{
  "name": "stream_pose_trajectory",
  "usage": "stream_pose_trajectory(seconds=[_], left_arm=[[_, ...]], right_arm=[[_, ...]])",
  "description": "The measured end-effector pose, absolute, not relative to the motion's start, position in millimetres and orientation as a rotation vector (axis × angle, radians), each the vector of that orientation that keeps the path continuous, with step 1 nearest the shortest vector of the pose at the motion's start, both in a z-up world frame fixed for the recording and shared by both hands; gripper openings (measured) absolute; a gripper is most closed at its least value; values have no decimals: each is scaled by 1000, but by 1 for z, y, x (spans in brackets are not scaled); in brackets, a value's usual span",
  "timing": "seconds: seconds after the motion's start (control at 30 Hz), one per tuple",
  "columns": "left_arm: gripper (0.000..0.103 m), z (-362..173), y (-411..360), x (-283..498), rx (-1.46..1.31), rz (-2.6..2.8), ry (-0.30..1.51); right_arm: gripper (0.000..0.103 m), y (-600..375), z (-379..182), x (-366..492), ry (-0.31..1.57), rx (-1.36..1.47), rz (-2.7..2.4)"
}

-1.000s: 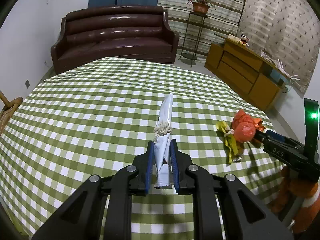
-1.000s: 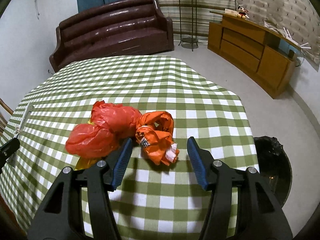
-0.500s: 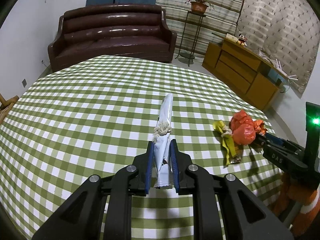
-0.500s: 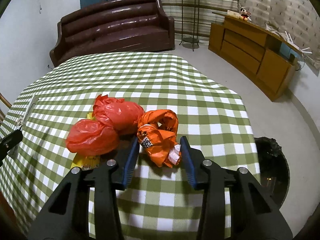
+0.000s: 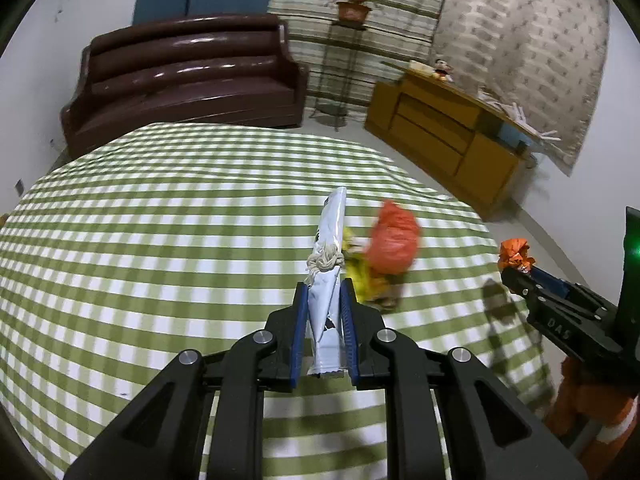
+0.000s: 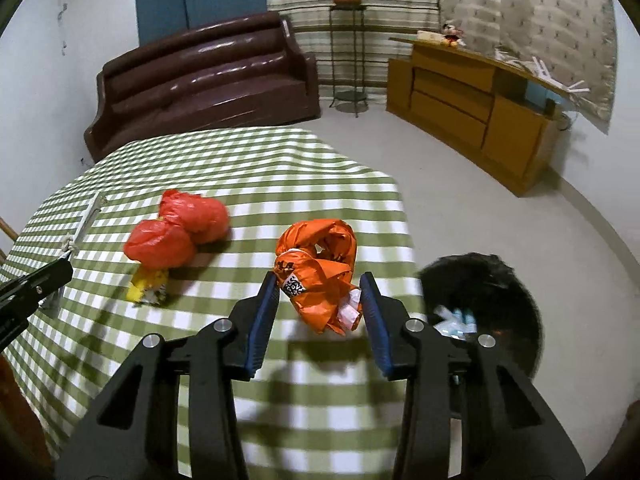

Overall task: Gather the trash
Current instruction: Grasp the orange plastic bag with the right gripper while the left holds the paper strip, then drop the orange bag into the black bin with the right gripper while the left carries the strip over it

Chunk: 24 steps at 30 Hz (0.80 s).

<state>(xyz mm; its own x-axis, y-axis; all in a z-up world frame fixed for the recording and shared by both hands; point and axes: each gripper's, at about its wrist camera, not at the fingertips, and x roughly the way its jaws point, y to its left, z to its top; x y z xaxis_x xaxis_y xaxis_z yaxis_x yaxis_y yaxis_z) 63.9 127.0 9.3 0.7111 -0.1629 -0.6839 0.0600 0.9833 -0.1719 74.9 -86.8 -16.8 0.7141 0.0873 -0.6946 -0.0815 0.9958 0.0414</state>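
The crumpled orange wrapper (image 6: 320, 272) is pinched between the blue pads of the right gripper (image 6: 320, 312) and hangs lifted off the green checked tablecloth (image 6: 240, 168), its shadow on the cloth below, close to the table's right edge. Half a second ago it lay on the cloth against the red bags with the pads only closing in; now it is well apart from them. Right of that edge is bare floor, and the black trash bin (image 6: 492, 300) stands just past the corner, pale scraps inside.

The two red plastic bags (image 6: 176, 228) stay on the cloth left of the wrapper, touching each other, a yellow wrapper (image 6: 150, 286) poking out at their near side.

The left gripper (image 5: 323, 312) is clenched on a white packet (image 5: 328, 280) tied with string, as before, standing up above the cloth. The far cloth is unoccupied up to the brown sofa (image 5: 188, 80); a wooden sideboard (image 6: 472, 112) lines the right wall.
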Motion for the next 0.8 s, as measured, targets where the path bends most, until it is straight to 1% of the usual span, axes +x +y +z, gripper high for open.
stream_pose_trajectory(seconds=[0.33,0.8], left_arm=[[18,23,59,60,-85,-267,732],[18,12,-32,72,-8,-400,736]], right_arm=[[40,-149,-13,54,755,39,-26],[40,-205,-15,50,734,66,-128]])
